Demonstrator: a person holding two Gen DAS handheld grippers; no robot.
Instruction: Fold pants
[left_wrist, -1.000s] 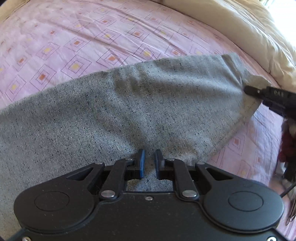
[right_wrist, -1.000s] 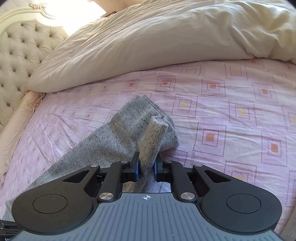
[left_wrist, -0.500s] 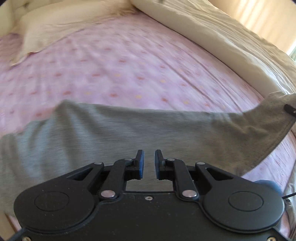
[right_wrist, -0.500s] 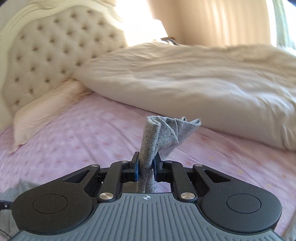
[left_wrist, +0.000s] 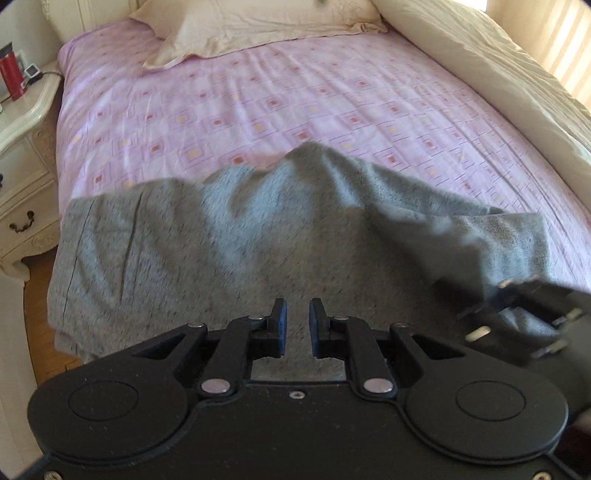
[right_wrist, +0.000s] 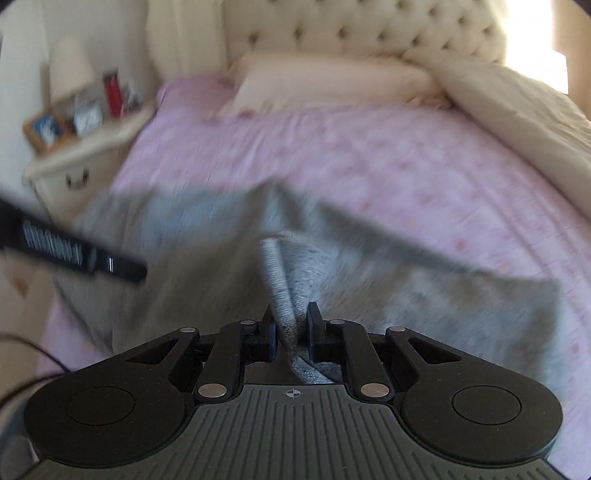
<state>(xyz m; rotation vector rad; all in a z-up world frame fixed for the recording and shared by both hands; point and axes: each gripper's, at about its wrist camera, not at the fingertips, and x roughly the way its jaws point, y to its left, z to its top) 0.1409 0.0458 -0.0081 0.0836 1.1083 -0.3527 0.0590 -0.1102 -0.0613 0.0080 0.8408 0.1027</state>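
Grey knit pants (left_wrist: 229, 243) lie across the near part of the pink bed, bunched in a ridge through the middle. My left gripper (left_wrist: 295, 325) hovers over the fabric with a narrow gap between its blue pads and nothing seen between them. My right gripper (right_wrist: 290, 328) is shut on the ribbed hem of the pants (right_wrist: 280, 291) and holds it raised over the rest of the cloth. The right gripper also shows blurred at the right edge of the left wrist view (left_wrist: 524, 306). The left gripper's body shows at the left of the right wrist view (right_wrist: 74, 258).
The pink patterned sheet (left_wrist: 295, 92) covers the bed. A cream pillow (left_wrist: 251, 26) lies at the head and a cream duvet (left_wrist: 509, 74) along the right. A white nightstand (left_wrist: 22, 122) with a red bottle (left_wrist: 9, 75) stands left. A tufted headboard (right_wrist: 351, 29) is behind.
My right gripper has swung the held hem from the duvet side back over the pants toward the left gripper. Both views have turned toward the headboard. The pants are now doubled and bunched.
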